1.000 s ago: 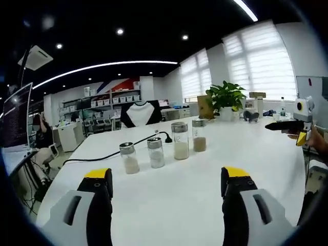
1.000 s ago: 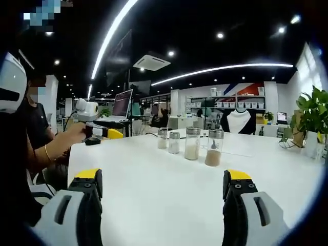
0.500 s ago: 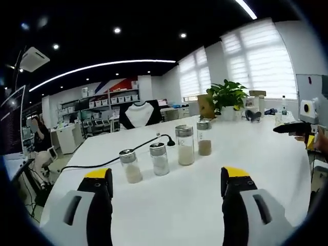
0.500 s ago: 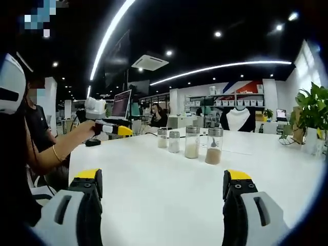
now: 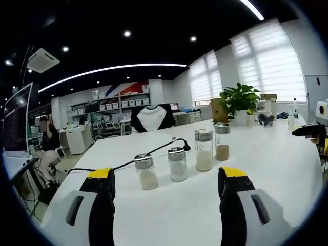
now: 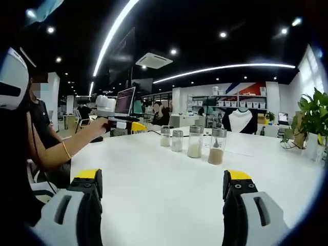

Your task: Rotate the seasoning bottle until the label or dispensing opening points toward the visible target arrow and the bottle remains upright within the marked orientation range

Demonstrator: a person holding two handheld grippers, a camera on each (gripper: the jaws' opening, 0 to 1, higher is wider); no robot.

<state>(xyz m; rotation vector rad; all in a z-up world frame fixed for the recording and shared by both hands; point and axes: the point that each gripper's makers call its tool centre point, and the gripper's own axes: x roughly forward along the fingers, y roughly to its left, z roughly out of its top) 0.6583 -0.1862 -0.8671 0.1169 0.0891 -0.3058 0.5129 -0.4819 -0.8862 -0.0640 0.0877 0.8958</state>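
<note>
White table [image 5: 266, 169]: broad glossy top across the lower half of both views, with a black cable [image 5: 130, 160] trailing toward centre left in the left gripper view.

Potted plant [image 5: 239, 100]: green leaves, right of centre at the table's far edge in the left gripper view; at the right edge in the right gripper view [image 6: 313, 115].

Seasoning bottles: four clear glass jars with silver caps, upright in a row at centre frame. Left gripper view, left to right: short jar of pale powder [image 5: 146, 172], short jar of white grains [image 5: 178, 164], tall jar of white powder [image 5: 203, 150], jar of brown powder [image 5: 222, 142]. No label or arrow can be made out. All stand apart from both grippers.

Left gripper [image 5: 166, 192]: grey jaws with yellow tips, spread wide, empty, at bottom frame; in the right gripper view it sits at centre left [image 6: 134, 126], held out level in a person's hand [image 6: 97, 126] on an outstretched arm.

Right gripper [image 6: 162, 190]: jaws wide apart, empty, low over the table.
</note>
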